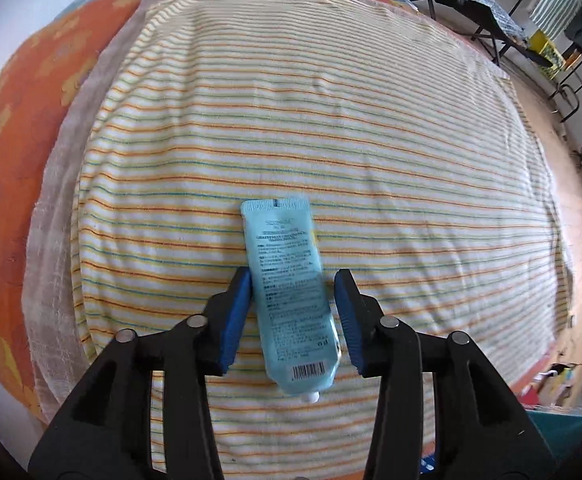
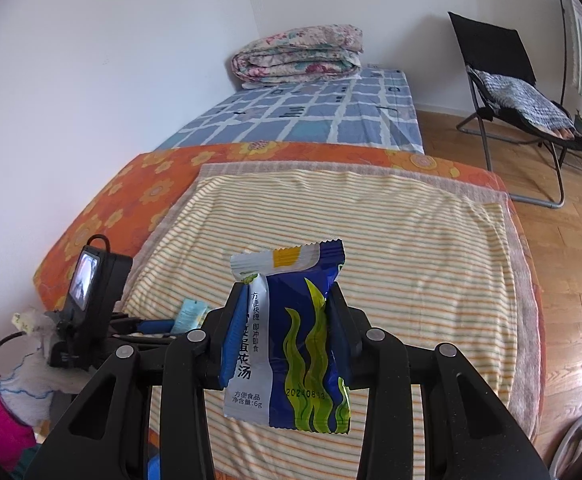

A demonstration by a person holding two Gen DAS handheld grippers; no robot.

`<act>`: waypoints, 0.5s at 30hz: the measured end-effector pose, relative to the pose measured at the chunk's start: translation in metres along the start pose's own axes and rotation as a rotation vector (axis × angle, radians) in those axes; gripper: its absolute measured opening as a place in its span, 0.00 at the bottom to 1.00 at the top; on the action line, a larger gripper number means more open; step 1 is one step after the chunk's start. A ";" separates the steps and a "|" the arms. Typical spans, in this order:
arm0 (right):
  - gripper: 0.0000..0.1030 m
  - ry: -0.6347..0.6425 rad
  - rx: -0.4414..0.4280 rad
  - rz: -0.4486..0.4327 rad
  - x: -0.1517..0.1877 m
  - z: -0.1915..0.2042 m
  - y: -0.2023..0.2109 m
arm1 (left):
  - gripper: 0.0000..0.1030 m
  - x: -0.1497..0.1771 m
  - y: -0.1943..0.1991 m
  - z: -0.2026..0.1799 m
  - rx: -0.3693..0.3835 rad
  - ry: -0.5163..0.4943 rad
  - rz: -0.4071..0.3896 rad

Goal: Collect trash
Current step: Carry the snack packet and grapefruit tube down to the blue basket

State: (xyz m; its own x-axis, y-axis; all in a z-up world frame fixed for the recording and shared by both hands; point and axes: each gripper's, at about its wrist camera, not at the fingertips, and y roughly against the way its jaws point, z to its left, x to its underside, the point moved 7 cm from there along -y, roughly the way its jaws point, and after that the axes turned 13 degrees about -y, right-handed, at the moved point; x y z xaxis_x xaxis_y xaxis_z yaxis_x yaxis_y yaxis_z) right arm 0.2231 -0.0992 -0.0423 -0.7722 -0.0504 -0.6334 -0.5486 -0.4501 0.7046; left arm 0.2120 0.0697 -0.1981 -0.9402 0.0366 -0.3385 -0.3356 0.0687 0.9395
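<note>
Blue pads of the left tool [image 1: 297, 292] flank a light-blue tube [image 1: 289, 292] lying on the striped towel [image 1: 331, 120], jaws parted, the right pad clear of it. Right tool [image 2: 287, 316] clamps a blue snack packet [image 2: 295, 340] above the bed [image 2: 91, 208].

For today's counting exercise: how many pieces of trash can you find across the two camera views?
2. A light blue tube lies on the striped towel between the left gripper's open jaws; a blue snack packet is clamped in the right gripper. More may lie outside view.
</note>
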 end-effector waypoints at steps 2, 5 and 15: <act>0.36 -0.003 0.008 0.002 0.001 -0.005 0.001 | 0.36 -0.001 0.000 -0.002 -0.005 -0.015 -0.010; 0.36 -0.002 0.014 -0.002 0.004 -0.010 0.005 | 0.35 0.000 0.003 -0.003 0.015 0.005 -0.030; 0.36 0.014 0.006 -0.003 0.022 -0.015 0.027 | 0.35 0.013 0.042 -0.012 0.027 -0.014 -0.129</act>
State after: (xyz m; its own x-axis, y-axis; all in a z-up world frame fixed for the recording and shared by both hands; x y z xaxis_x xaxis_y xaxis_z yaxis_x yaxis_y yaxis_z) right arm 0.1958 -0.1264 -0.0419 -0.7660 -0.0618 -0.6399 -0.5528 -0.4446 0.7048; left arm 0.1855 0.0611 -0.1626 -0.8885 0.0396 -0.4572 -0.4517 0.1008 0.8865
